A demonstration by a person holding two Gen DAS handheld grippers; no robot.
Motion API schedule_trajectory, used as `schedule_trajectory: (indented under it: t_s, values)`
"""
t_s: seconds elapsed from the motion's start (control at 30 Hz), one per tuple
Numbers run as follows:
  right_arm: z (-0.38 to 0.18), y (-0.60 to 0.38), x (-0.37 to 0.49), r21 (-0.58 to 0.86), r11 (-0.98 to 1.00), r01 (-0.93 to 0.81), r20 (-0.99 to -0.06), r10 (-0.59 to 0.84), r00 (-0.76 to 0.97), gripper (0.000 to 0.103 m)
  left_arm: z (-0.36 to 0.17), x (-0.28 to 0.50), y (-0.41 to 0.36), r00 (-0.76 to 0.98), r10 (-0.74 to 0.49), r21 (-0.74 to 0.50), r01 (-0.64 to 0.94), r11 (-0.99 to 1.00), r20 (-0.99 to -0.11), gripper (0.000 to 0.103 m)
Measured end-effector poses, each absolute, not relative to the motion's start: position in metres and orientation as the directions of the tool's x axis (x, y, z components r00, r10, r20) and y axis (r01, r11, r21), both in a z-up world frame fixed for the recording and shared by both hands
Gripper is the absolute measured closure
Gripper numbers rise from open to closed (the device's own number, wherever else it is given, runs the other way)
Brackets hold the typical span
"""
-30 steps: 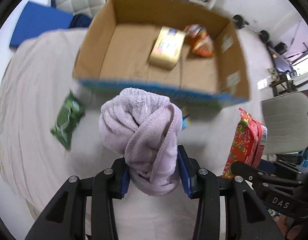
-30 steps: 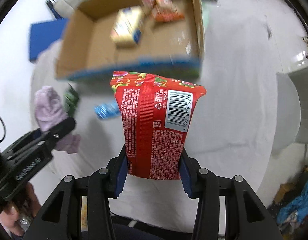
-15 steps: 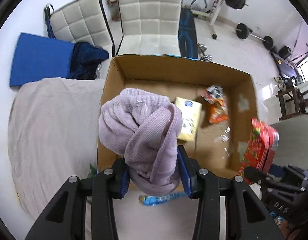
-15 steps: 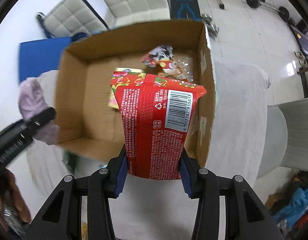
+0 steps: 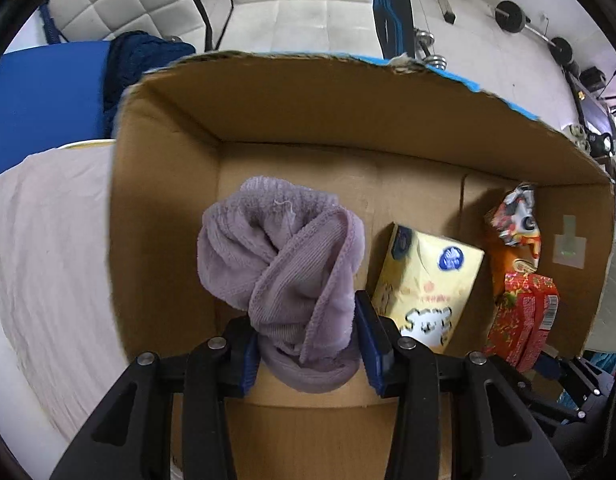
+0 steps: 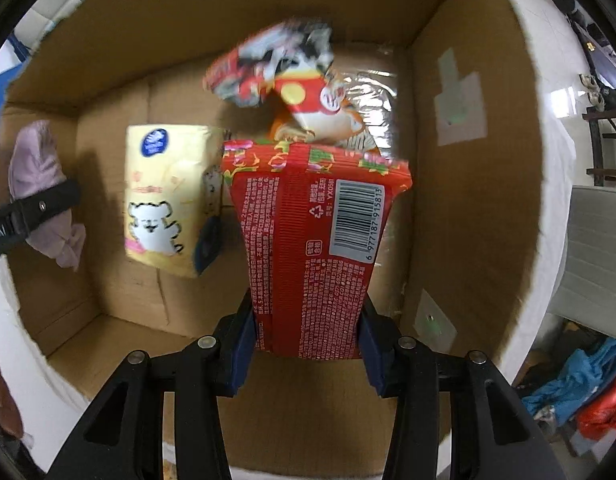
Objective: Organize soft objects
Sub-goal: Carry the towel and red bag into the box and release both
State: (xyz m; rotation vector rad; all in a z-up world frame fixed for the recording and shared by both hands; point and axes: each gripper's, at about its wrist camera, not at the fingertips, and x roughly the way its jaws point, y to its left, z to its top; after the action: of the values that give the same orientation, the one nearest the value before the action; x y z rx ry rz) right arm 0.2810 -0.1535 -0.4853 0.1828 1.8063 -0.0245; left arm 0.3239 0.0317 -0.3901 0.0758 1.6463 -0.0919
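Observation:
My left gripper (image 5: pixel 308 340) is shut on a bunched lilac towel (image 5: pixel 284 264) and holds it inside the cardboard box (image 5: pixel 164 200), near its left wall. My right gripper (image 6: pixel 308 332) is shut on a red tissue pack (image 6: pixel 311 248) with a barcode, held over the right half of the box (image 6: pixel 467 160). The towel also shows at the left of the right wrist view (image 6: pixel 40 184), and the red pack at the right of the left wrist view (image 5: pixel 523 320).
A yellow tissue pack (image 5: pixel 423 288) and an orange-red snack bag (image 5: pixel 511 236) lie on the box floor. The box stands on a table with a pale cloth (image 5: pixel 48 260). White padded chairs (image 5: pixel 292 4) and a blue mat (image 5: pixel 44 96) are behind it.
Both grippers have moved forward and down from in front of the box to inside it, carrying the towel and the red pack. The grips are unchanged.

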Motion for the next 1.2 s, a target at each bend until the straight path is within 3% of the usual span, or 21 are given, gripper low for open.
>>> schedule_trajectory:
  t_s: [0.27,0.33,0.43,0.53,0.7,0.77,0.8,1.2]
  values:
    - [-0.500,-0.135,0.291,0.027,0.996,0.086,-0.957,0.050,-0.284,0.052,-0.409,0.342,0.025,-0.124,-0.004,-0.018,0.111,0.994,-0.992,0.061]
    - [-0.493,-0.133,0.294,0.043,0.995,0.089,-0.961,0.065,-0.270,0.029,-0.413,0.344,0.025,-0.147,-0.001,-0.016,0.099,0.995,-0.989,0.061]
    - [-0.480,-0.131,0.295,0.065,0.994,0.092,-0.964,0.086,-0.251,0.023,-0.405,0.342,0.029,-0.133,-0.012,-0.024,0.086,0.996,-0.991,0.060]
    - [-0.469,-0.130,0.295,0.062,0.994,0.088,-0.967,0.082,-0.240,0.018,-0.394,0.340,0.030,-0.098,-0.007,-0.015,0.090,0.996,-0.995,0.043]
    - [-0.446,-0.127,0.293,0.069,0.994,0.088,-0.970,0.087,-0.226,0.016,-0.370,0.332,0.038,-0.059,-0.037,-0.042,0.076,0.996,-0.998,0.031]
    - [-0.431,-0.128,0.291,0.078,0.993,0.091,-0.973,0.096,-0.208,0.003,-0.358,0.324,0.037,-0.045,-0.033,-0.037,0.085,0.996,-0.998,0.022]
    - [-0.426,-0.128,0.286,0.086,0.992,0.095,-0.975,0.103,-0.197,0.000,-0.355,0.323,0.036,-0.037,-0.030,-0.033,0.092,0.995,-0.999,0.011]
    - [-0.344,-0.122,0.225,0.108,0.989,0.096,-0.993,0.112,-0.029,0.000,-0.286,0.243,0.043,0.142,-0.052,-0.041,0.081,0.996,-0.988,0.008]
